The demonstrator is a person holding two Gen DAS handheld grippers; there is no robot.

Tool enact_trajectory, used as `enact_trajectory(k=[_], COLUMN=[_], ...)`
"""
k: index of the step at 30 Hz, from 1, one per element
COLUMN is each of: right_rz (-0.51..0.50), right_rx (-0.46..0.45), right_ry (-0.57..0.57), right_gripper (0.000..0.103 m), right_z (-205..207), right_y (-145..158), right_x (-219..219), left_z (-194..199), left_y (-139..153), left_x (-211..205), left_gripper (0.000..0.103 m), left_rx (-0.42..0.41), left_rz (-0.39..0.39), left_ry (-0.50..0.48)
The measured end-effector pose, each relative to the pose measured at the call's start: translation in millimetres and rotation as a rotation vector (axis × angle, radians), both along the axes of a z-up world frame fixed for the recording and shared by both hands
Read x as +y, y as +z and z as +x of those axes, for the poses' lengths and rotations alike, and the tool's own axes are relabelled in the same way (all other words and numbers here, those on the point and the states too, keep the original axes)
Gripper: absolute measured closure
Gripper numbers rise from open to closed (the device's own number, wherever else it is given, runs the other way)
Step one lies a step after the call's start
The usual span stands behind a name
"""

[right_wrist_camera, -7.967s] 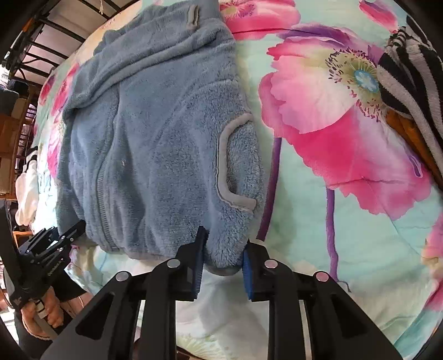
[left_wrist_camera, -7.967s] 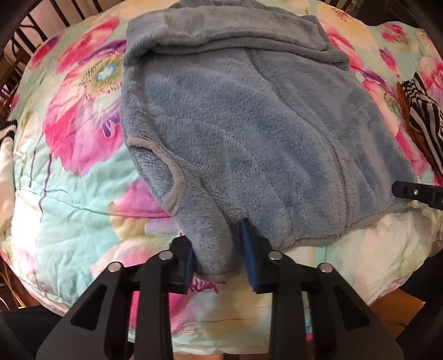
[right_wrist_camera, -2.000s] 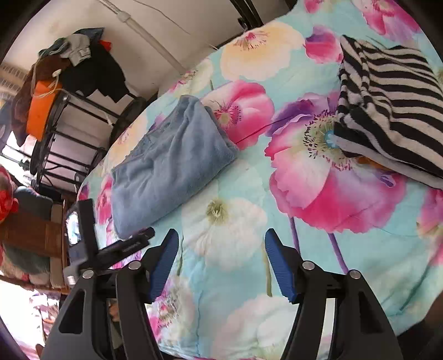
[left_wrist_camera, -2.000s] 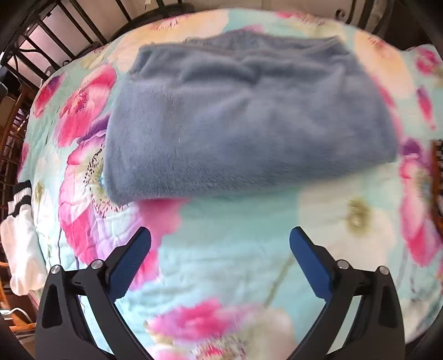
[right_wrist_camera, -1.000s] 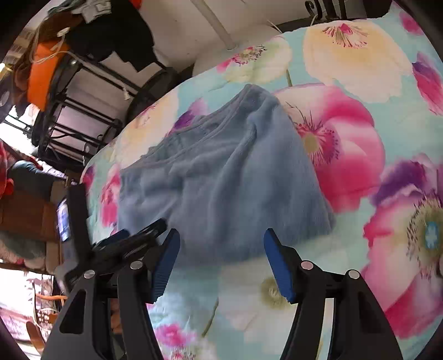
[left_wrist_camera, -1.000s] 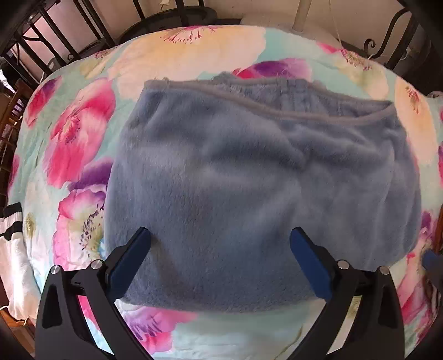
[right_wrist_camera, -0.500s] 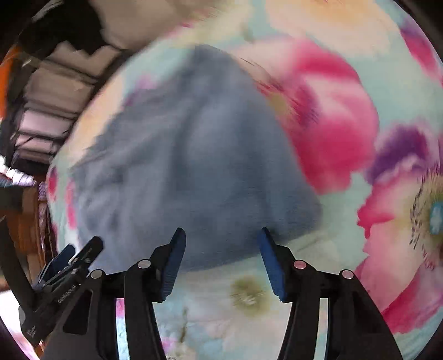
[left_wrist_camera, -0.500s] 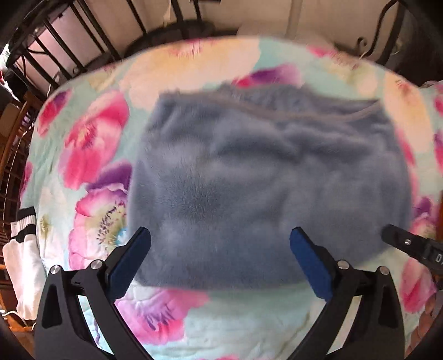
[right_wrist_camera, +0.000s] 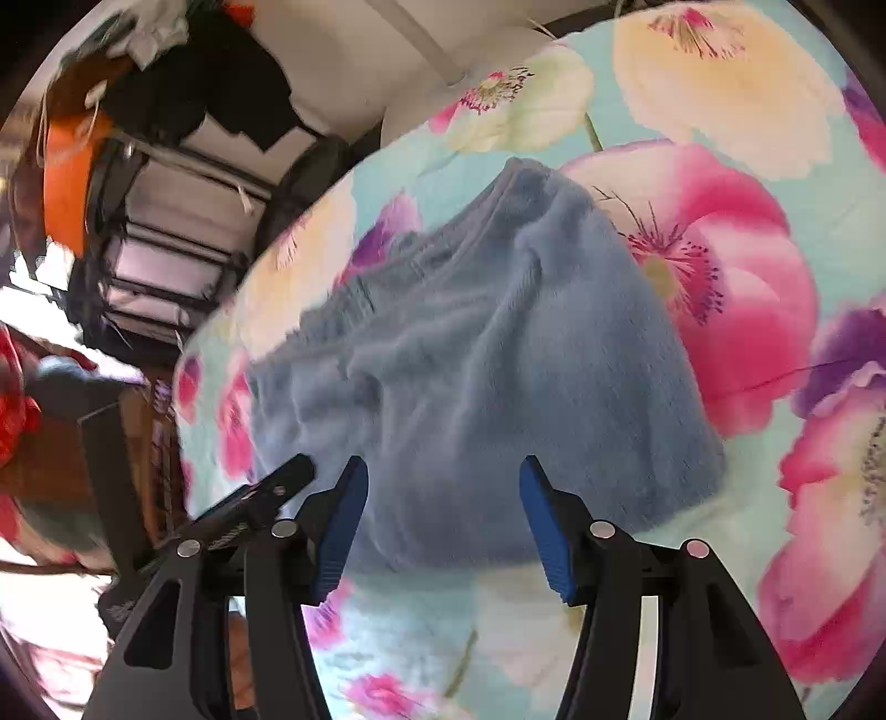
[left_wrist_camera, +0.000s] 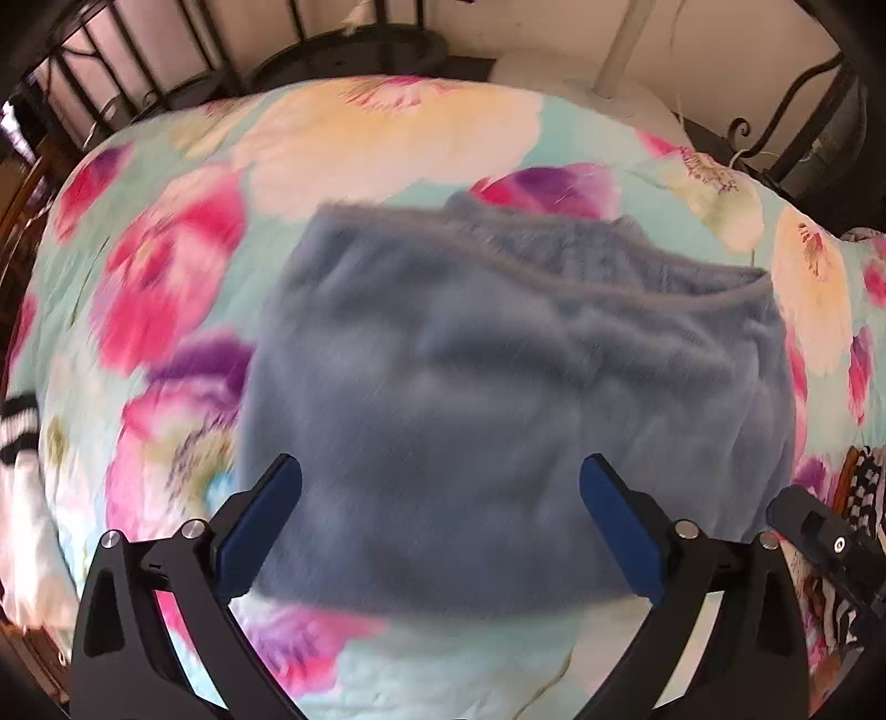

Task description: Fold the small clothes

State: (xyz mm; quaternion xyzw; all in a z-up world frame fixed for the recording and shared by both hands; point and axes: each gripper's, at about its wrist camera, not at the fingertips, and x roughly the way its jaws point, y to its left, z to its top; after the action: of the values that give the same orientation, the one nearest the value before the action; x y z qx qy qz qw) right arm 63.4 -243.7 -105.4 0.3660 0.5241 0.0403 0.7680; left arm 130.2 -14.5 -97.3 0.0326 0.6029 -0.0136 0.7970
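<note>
A folded blue fleece garment [left_wrist_camera: 498, 387] lies on the flowered quilt [left_wrist_camera: 387, 127]. My left gripper [left_wrist_camera: 440, 471] hangs over the garment's near edge, jaws wide apart with nothing between the pads. My right gripper [right_wrist_camera: 443, 471] is open too, above the near right part of the same garment [right_wrist_camera: 498, 360], and its pads do not touch the fleece. A tip of the right gripper [left_wrist_camera: 819, 531] shows at the left wrist view's right edge. The left gripper [right_wrist_camera: 266, 493] shows at the lower left of the right wrist view. The left wrist view is blurred.
A black-and-white striped garment [left_wrist_camera: 864, 487] lies at the quilt's right edge. A white sock with black bands [left_wrist_camera: 22, 443] lies at its left edge. Dark metal bed rails [left_wrist_camera: 166, 44] run behind the quilt. A rack of hanging clothes [right_wrist_camera: 166, 83] stands beyond the bed.
The right gripper has come closer to the folded garment and its jaws have narrowed a little. In the left wrist view the garment looks slightly smaller and shifted right.
</note>
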Motion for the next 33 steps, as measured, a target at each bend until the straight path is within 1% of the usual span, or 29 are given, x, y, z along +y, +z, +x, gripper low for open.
enact_trajectory(k=[2, 4, 7, 9, 10, 11, 12, 14, 15, 16, 18, 19, 20, 22, 24, 28, 30, 33], right_rz=[0.036, 0.035, 0.041, 0.005, -0.007, -0.004, 0.003, 0.027, 0.03, 0.025, 0.019, 0.025, 0.036, 0.048, 0.032, -0.007, 0.001, 0.048], right_rx=[-0.004, 0.001, 0.045, 0.098, 0.115, 0.119, 0.121, 0.119, 0.114, 0.088, 0.049, 0.03, 0.018, 0.001, -0.005, -0.002, -0.002, -0.015], right_ry=[-0.007, -0.005, 0.002, 0.009, 0.018, 0.019, 0.007, -0.013, -0.02, -0.028, -0.042, -0.062, -0.083, -0.128, -0.166, -0.207, -0.219, -0.229], right_gripper=[0.046, 0.046, 0.046, 0.046, 0.048, 0.053, 0.055, 0.056, 0.056, 0.053, 0.051, 0.049, 0.047, 0.044, 0.044, 0.044, 0.044, 0.044], right_z=[6, 12, 20, 24, 25, 24, 22, 19, 18, 15, 11, 5, 0, -11, -21, -35, -37, -34], right_y=[-7, -15, -33, -50, -59, -66, -67, -60, -53, -40, -23, -13, -7, 1, 0, -16, -24, -36], right_x=[0, -1, 2, 6, 5, 4, 1, -2, -4, -7, -13, -19, -26, -44, -62, -95, -103, -110], left_z=[12, 20, 30, 33, 35, 35, 35, 34, 33, 31, 25, 23, 21, 17, 14, 18, 20, 19], left_y=[-6, -14, -32, -45, -52, -55, -56, -50, -44, -35, -22, -19, -16, -17, -23, -38, -45, -53], left_x=[-10, -15, -16, -15, -14, -14, -13, -16, -17, -19, -22, -23, -26, -30, -35, -36, -36, -40], left_gripper=[0.005, 0.005, 0.005, 0.004, 0.004, 0.004, 0.004, 0.004, 0.004, 0.005, 0.005, 0.005, 0.005, 0.005, 0.005, 0.005, 0.005, 0.004], left_rx=[-0.008, -0.014, 0.005, 0.014, 0.019, 0.021, 0.023, 0.018, 0.01, -0.004, -0.019, -0.021, -0.023, -0.025, -0.018, 0.001, 0.008, 0.0], left_rz=[0.004, 0.03, 0.076, 0.159, 0.182, 0.178, 0.175, 0.179, 0.169, 0.133, 0.072, 0.059, 0.05, 0.056, 0.087, 0.137, 0.164, 0.199], left_ry=[-0.025, -0.039, -0.05, -0.055, -0.061, -0.06, -0.056, -0.053, -0.053, -0.055, -0.055, -0.054, -0.054, -0.055, -0.061, -0.055, -0.05, -0.059])
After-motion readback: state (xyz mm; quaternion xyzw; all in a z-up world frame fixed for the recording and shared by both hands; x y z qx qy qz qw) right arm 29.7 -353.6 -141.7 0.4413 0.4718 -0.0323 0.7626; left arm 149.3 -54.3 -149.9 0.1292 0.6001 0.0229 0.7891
